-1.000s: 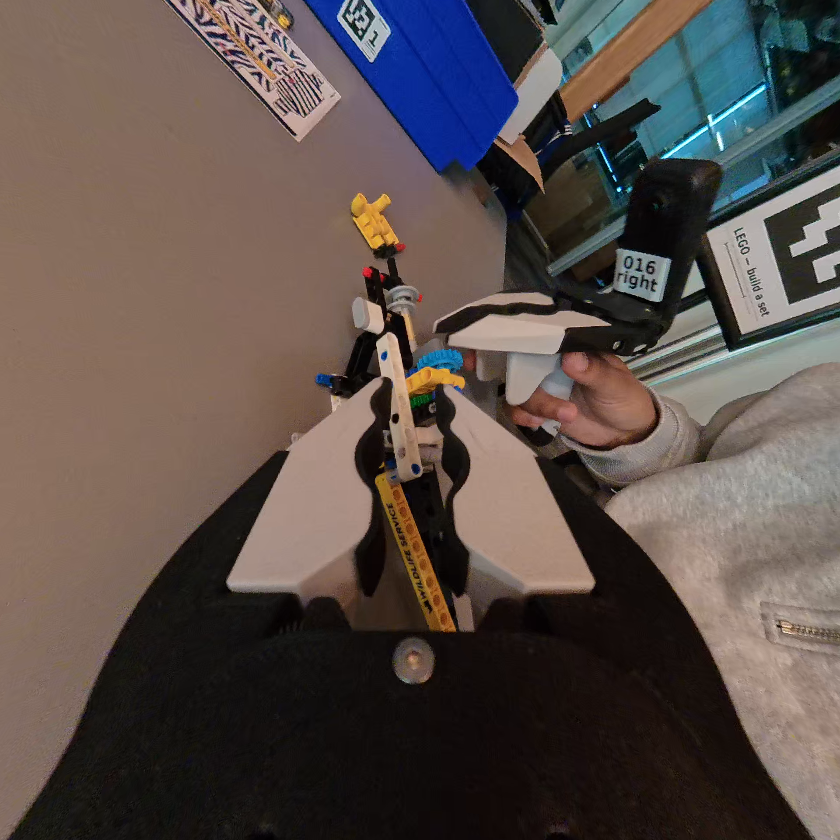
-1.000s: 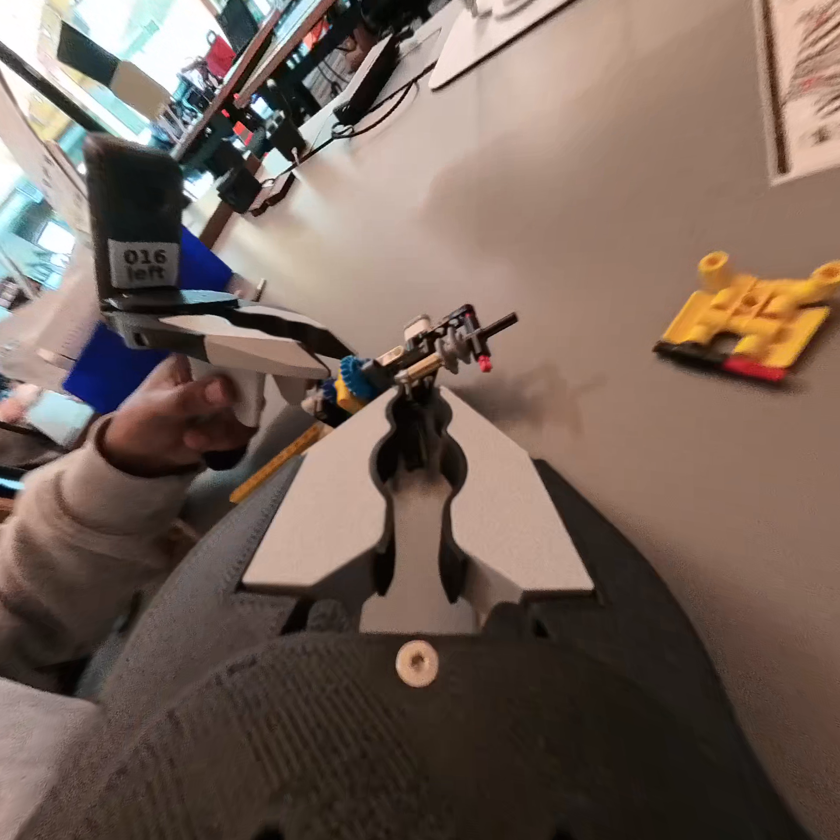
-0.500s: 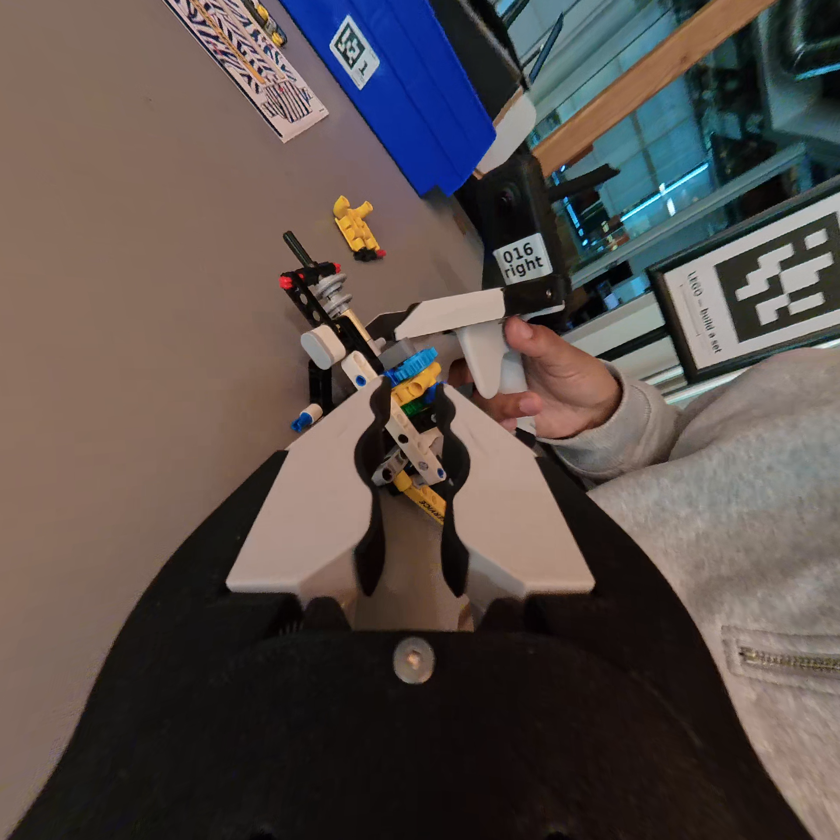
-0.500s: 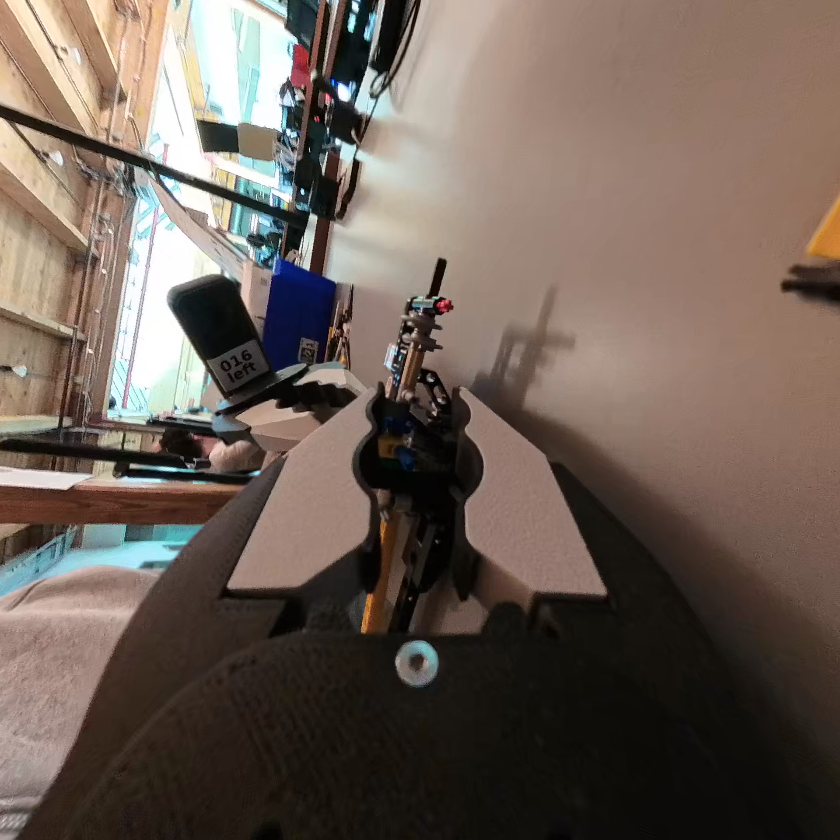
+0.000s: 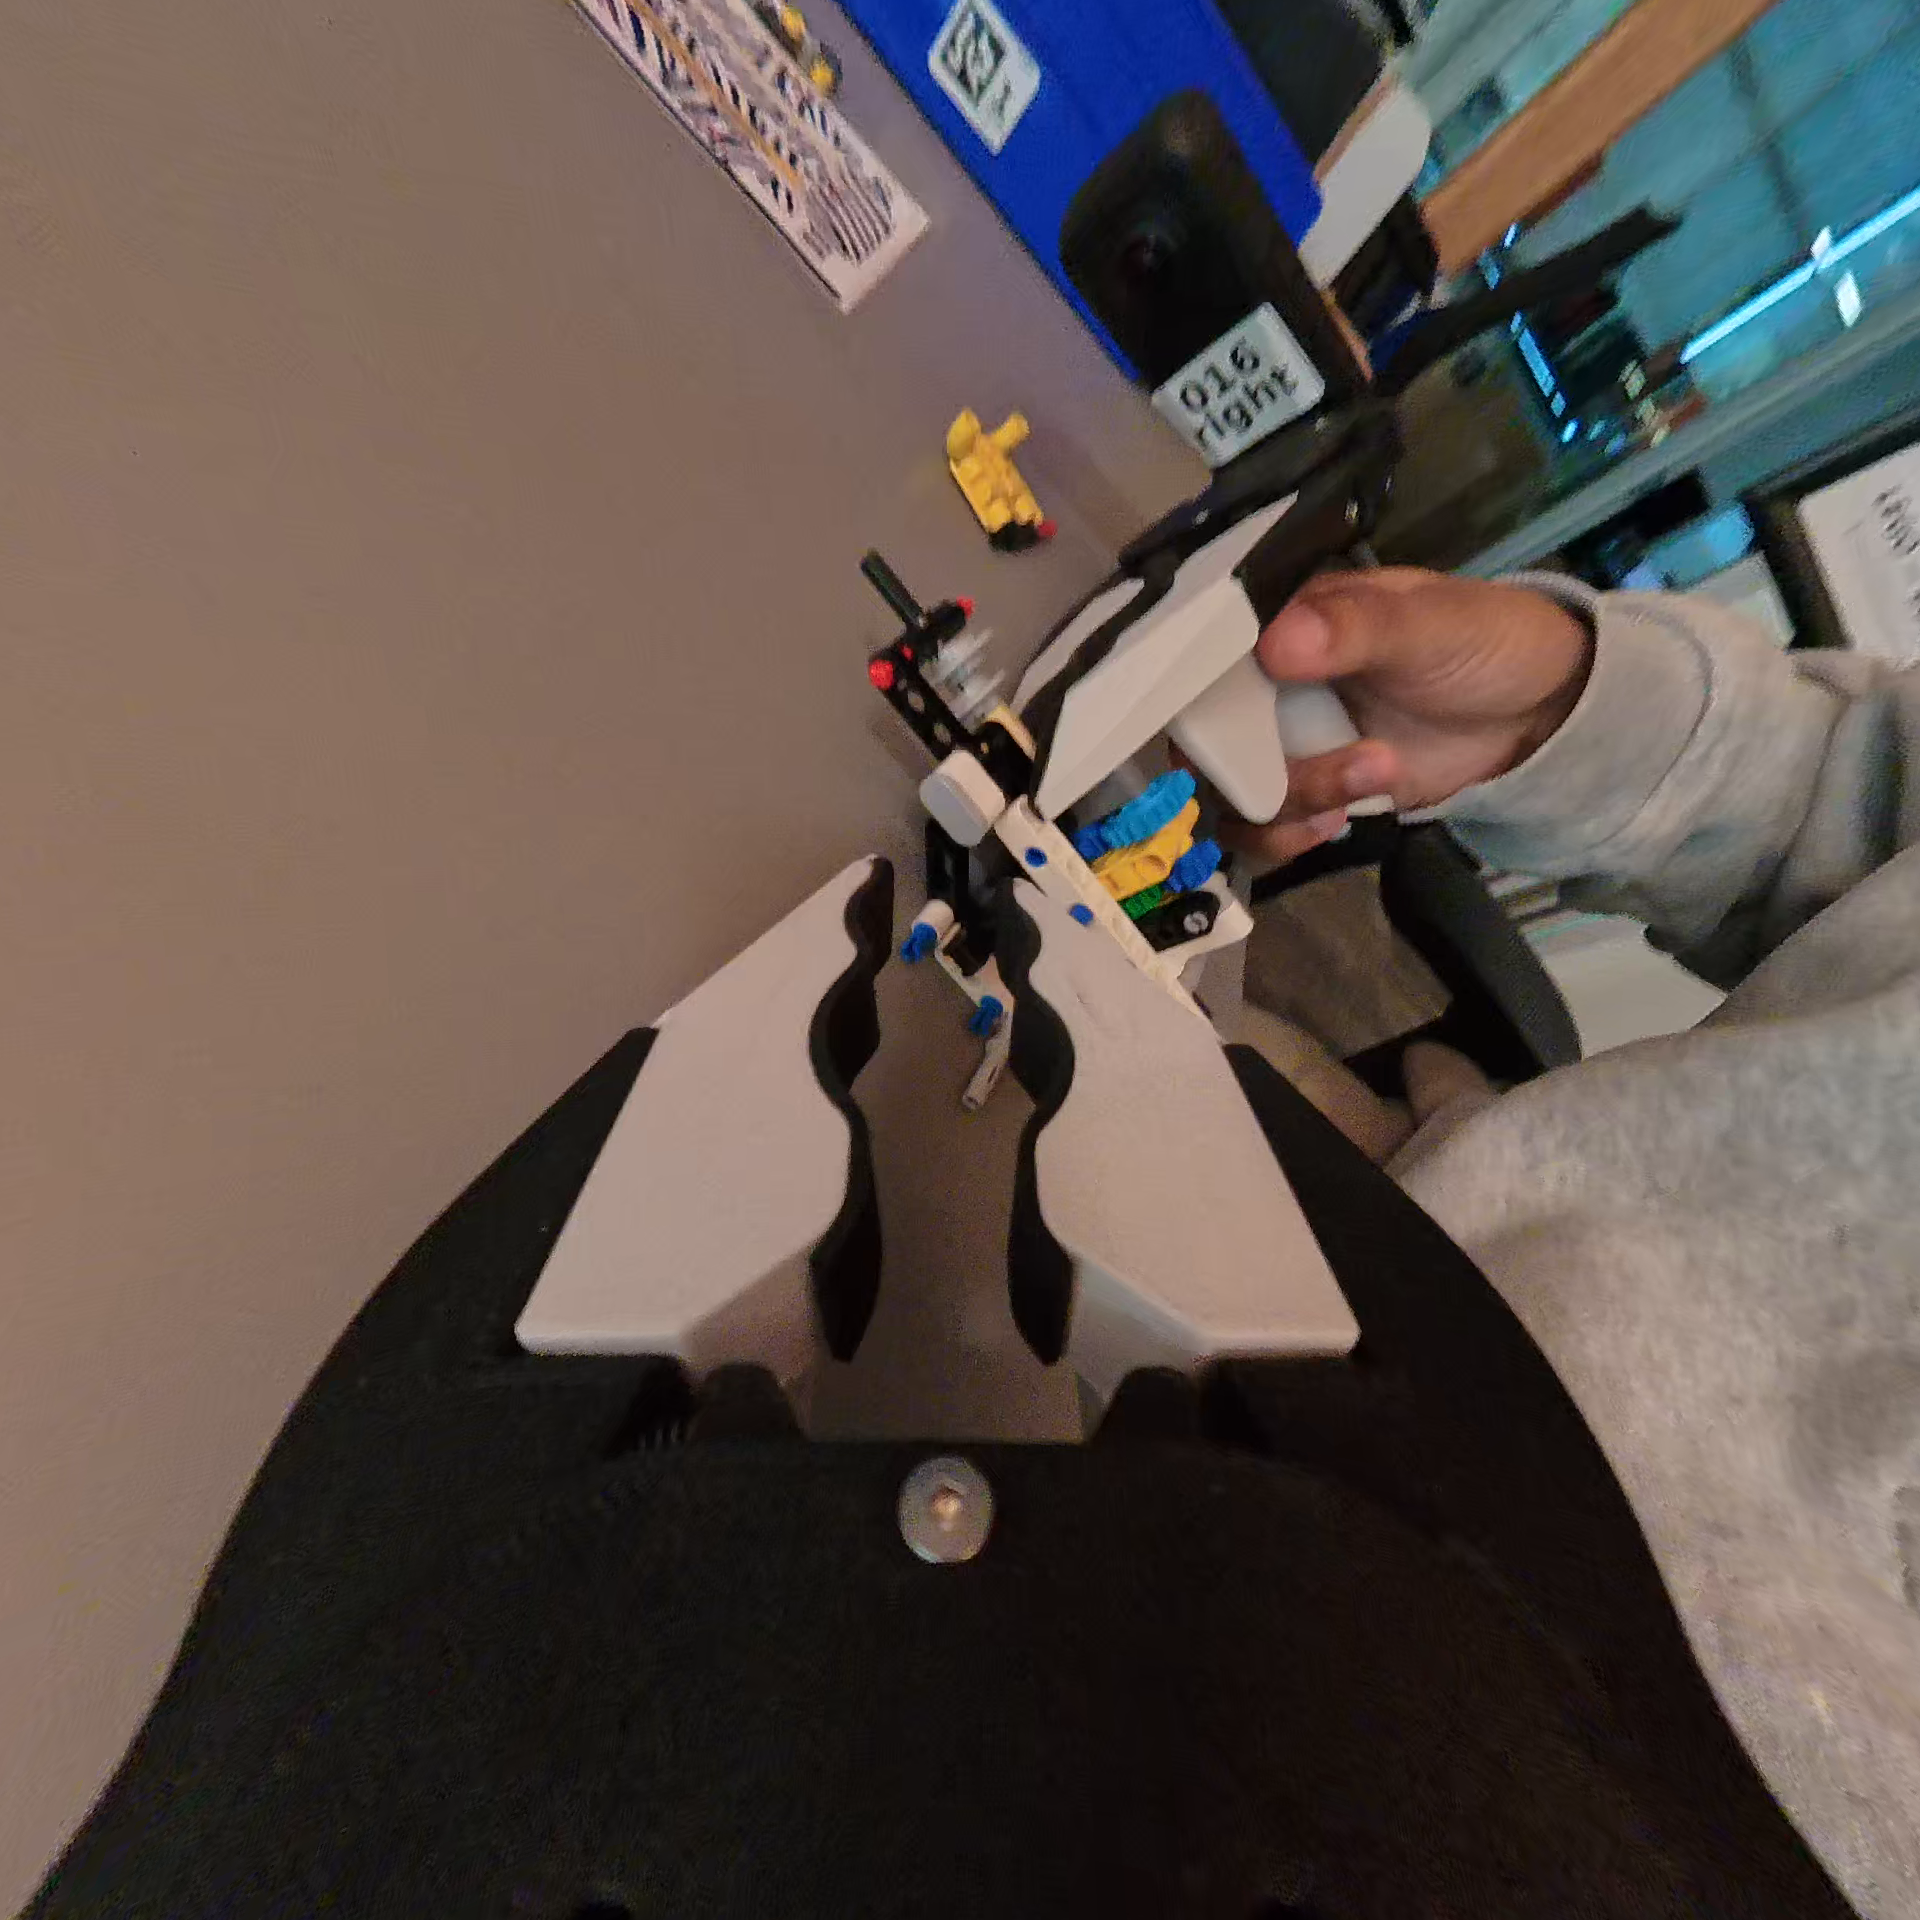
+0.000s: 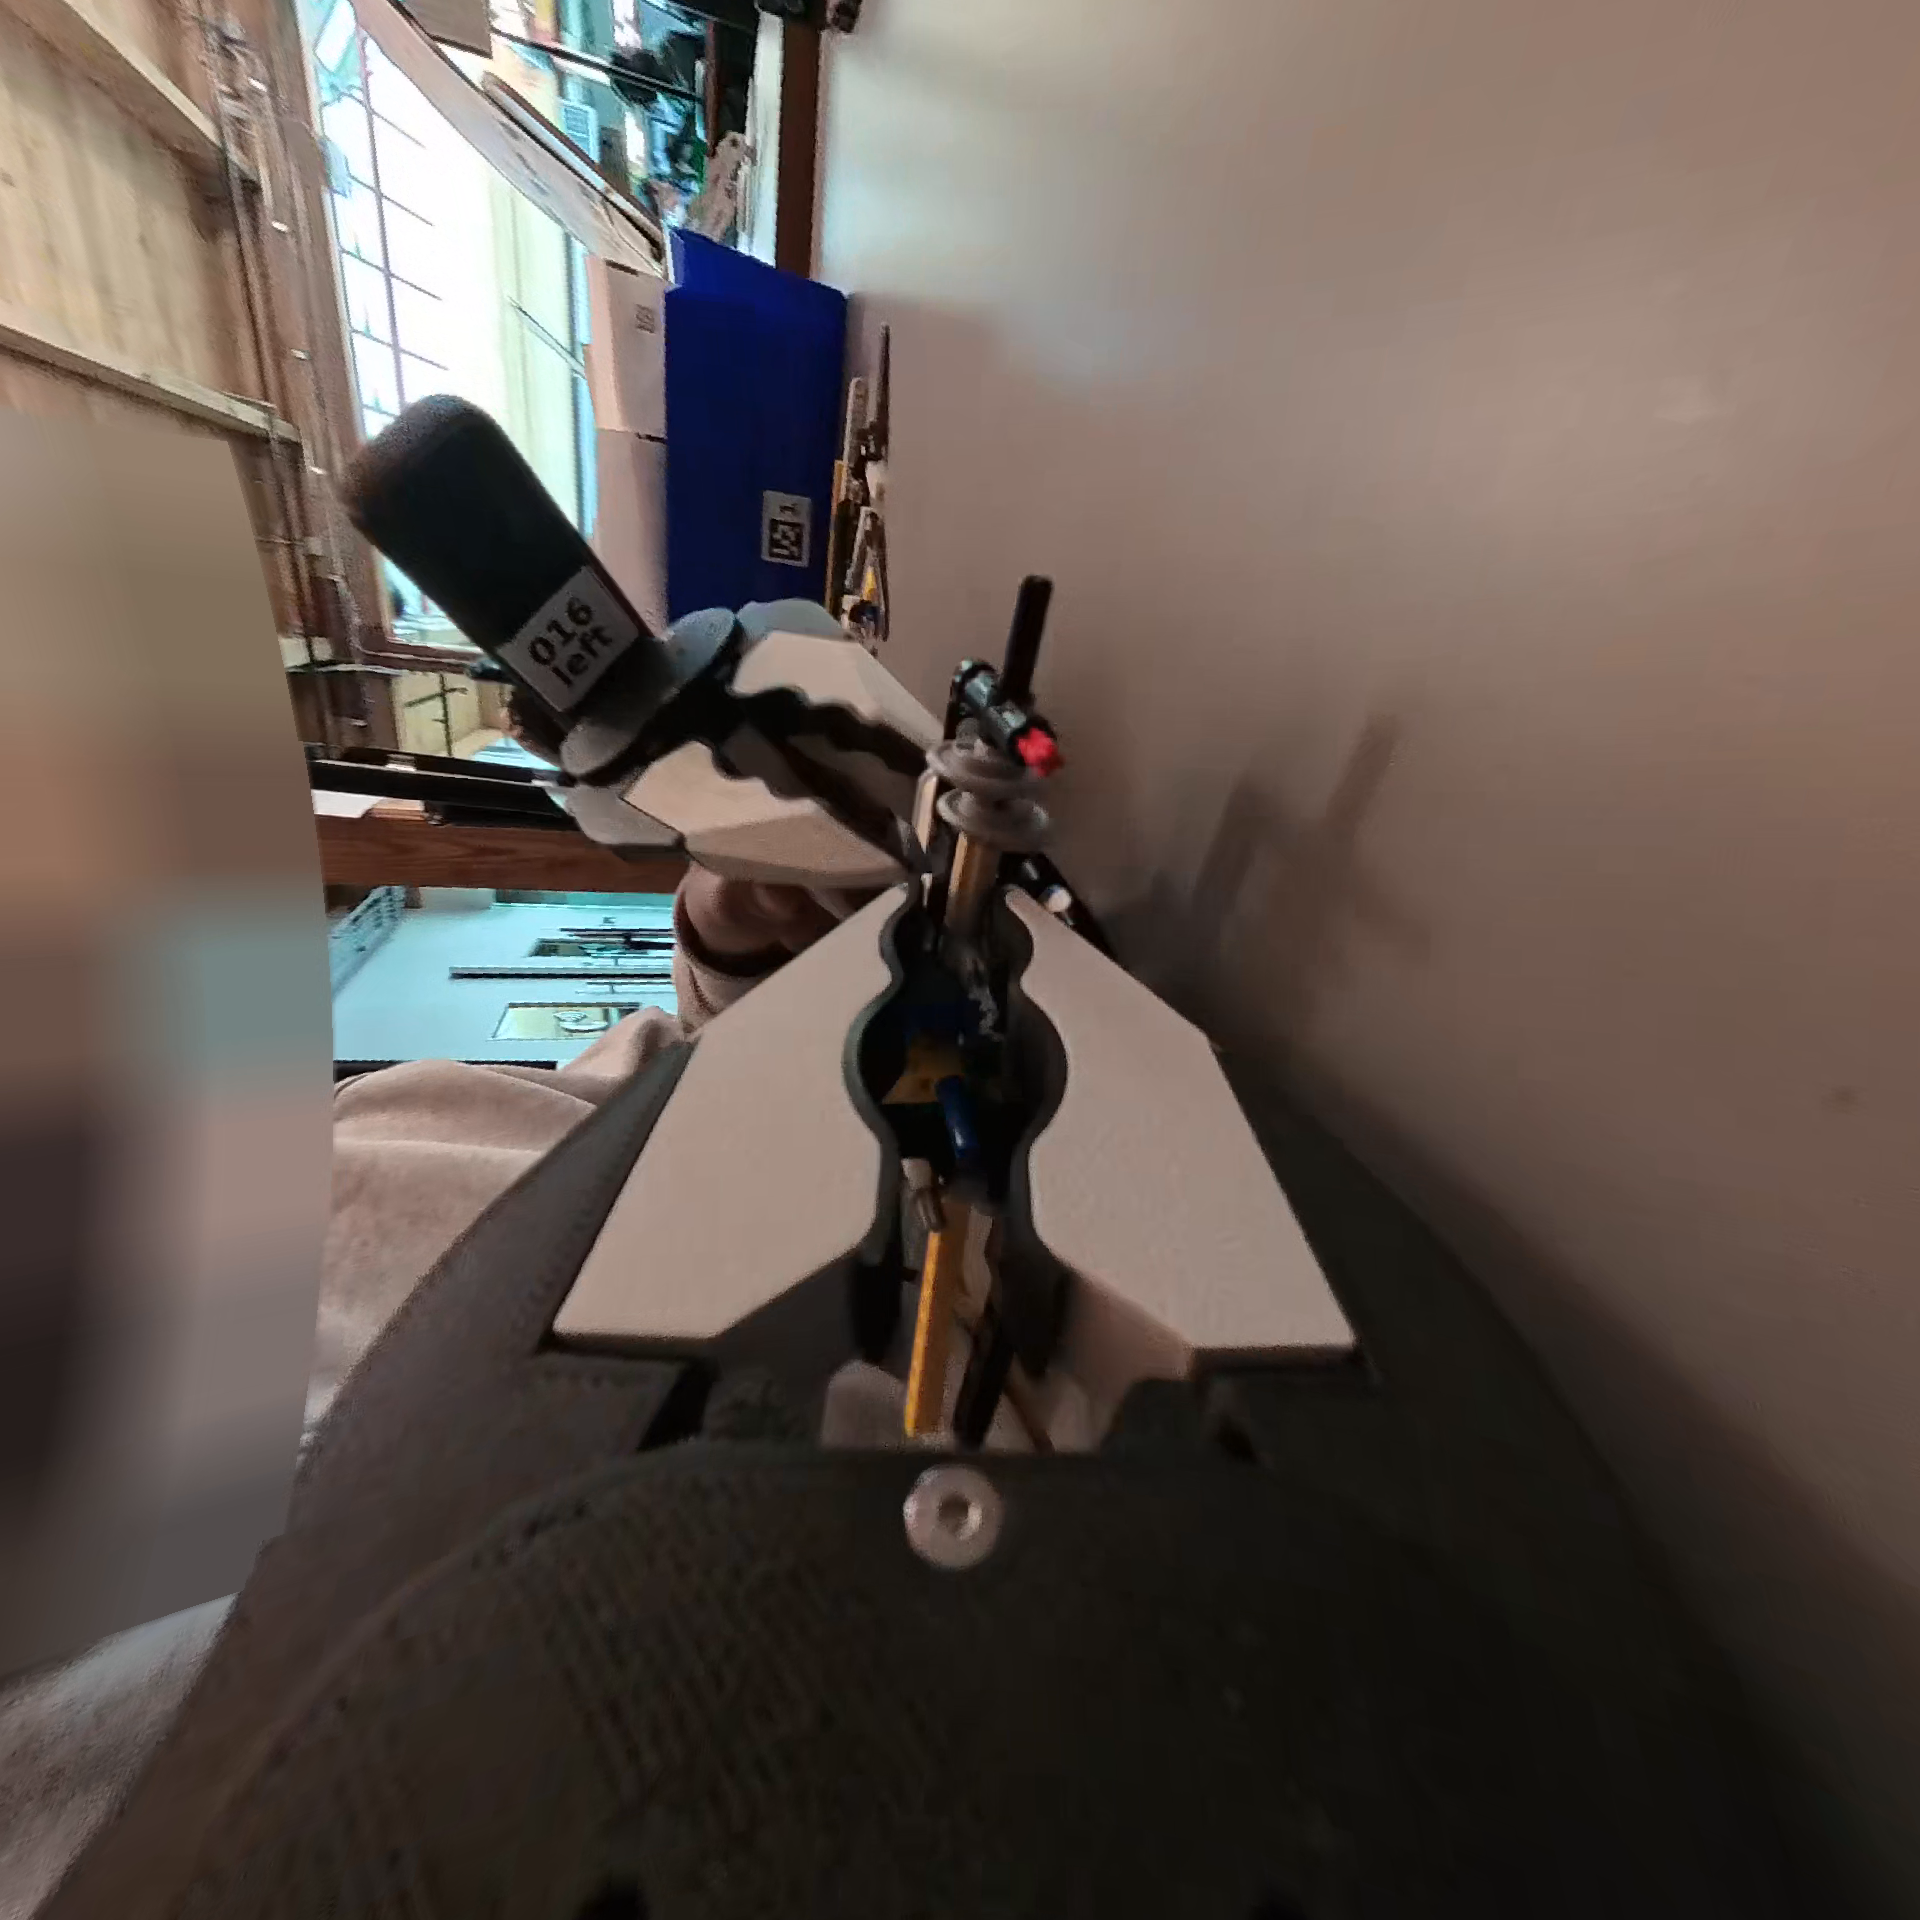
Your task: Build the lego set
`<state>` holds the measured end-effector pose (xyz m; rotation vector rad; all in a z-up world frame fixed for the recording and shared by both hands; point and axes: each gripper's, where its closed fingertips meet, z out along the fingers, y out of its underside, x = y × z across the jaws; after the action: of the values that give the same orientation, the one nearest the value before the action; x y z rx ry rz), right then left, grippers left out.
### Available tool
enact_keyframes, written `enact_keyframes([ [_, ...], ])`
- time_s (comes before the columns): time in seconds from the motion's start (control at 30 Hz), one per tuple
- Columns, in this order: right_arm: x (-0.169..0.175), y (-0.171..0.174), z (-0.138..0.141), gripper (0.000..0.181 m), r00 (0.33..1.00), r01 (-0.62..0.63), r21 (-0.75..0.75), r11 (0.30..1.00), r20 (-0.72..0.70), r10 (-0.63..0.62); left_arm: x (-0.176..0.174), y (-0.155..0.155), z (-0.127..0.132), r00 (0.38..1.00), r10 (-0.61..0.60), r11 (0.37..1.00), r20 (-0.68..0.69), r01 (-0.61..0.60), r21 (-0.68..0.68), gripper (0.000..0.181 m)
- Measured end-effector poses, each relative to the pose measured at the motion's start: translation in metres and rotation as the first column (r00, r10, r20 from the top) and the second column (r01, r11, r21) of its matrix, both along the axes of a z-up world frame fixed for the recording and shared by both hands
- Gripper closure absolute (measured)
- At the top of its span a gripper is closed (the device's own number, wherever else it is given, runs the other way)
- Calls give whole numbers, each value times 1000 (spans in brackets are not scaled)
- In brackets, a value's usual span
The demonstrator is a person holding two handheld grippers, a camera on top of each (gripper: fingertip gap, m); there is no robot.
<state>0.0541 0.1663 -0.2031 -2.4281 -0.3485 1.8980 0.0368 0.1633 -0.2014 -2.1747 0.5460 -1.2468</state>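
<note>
A partly built lego assembly (image 5: 1060, 883) of black, white, yellow and blue parts with a grey spring on top is held above the grey table (image 5: 416, 623). My right gripper (image 6: 961, 909) is shut on the assembly (image 6: 982, 790), and a yellow beam (image 6: 935, 1320) runs back between its fingers. It comes in from the right in the left wrist view (image 5: 1039, 800). My left gripper (image 5: 951, 883) is open, its tips right at the assembly. A thin white part with blue pins (image 5: 982, 997) hangs in its gap. It also shows in the right wrist view (image 6: 914, 790).
A small yellow lego piece (image 5: 992, 483) lies on the table beyond the assembly. A printed instruction sheet (image 5: 769, 145) and a blue bin (image 5: 1070, 104) are at the far edge. A person's hand (image 5: 1423, 675) and grey sleeve are at the right. My left and right fingertips are right by each other.
The assembly has slid forward out of my left gripper, which no longer clamps it. My right gripper has rolled over and keeps hold of the assembly.
</note>
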Motion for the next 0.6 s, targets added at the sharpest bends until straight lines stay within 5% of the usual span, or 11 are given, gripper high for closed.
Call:
enact_keyframes([
  [0.6, -7, 0, 33, 175, 964, -70, -34, 997, -261, 59, 8, 5, 20, 978, -62, 998, 202, 56, 35, 169],
])
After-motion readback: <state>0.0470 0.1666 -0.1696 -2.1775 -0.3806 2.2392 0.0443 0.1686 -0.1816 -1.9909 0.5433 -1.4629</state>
